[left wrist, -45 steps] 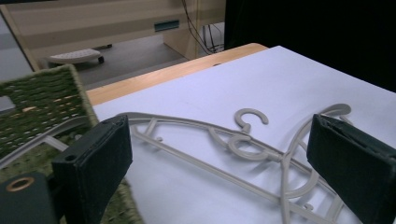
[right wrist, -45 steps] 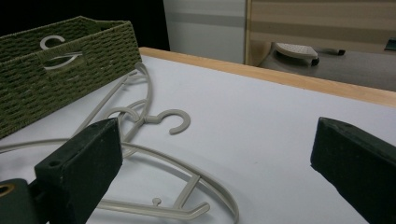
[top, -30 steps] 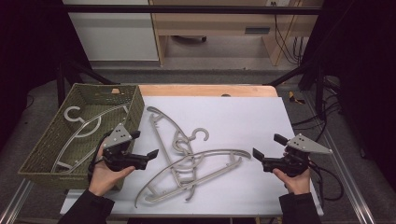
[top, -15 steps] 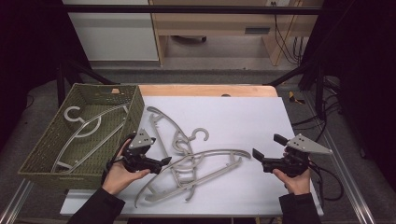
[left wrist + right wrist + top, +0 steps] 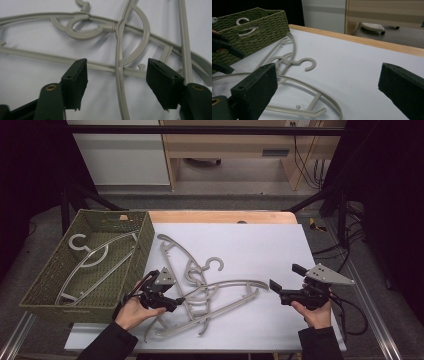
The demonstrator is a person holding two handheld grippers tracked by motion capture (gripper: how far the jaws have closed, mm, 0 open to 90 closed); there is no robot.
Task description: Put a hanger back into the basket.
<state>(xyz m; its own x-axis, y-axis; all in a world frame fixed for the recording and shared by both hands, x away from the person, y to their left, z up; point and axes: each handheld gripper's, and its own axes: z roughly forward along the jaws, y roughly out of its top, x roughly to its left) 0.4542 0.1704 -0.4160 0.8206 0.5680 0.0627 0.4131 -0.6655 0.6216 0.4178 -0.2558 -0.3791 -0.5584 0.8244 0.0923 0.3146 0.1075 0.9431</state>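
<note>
A tangle of grey plastic hangers [image 5: 210, 287] lies on the white table sheet [image 5: 260, 240]. My left gripper [image 5: 176, 303] reaches into the tangle's left end, low over the sheet. In the left gripper view its jaws [image 5: 117, 80] straddle one thin hanger bar [image 5: 119, 85]. They have just been closing, with clear gaps left on both sides of the bar. My right gripper [image 5: 286, 277] hovers to the right of the hangers, jaws wide and nothing between them [image 5: 328, 75]. The nearest hanger [image 5: 312, 90] lies ahead of it.
A green woven basket [image 5: 145, 240] stands at the left of the table with another grey hanger [image 5: 92, 257] inside. A wooden strip [image 5: 225, 216] runs along the sheet's far edge. Cables [image 5: 350, 305] trail off the right gripper.
My left gripper has moved right from beside the basket and down onto the hanger pile, and its jaws stand narrower. The right gripper has stayed where it was.
</note>
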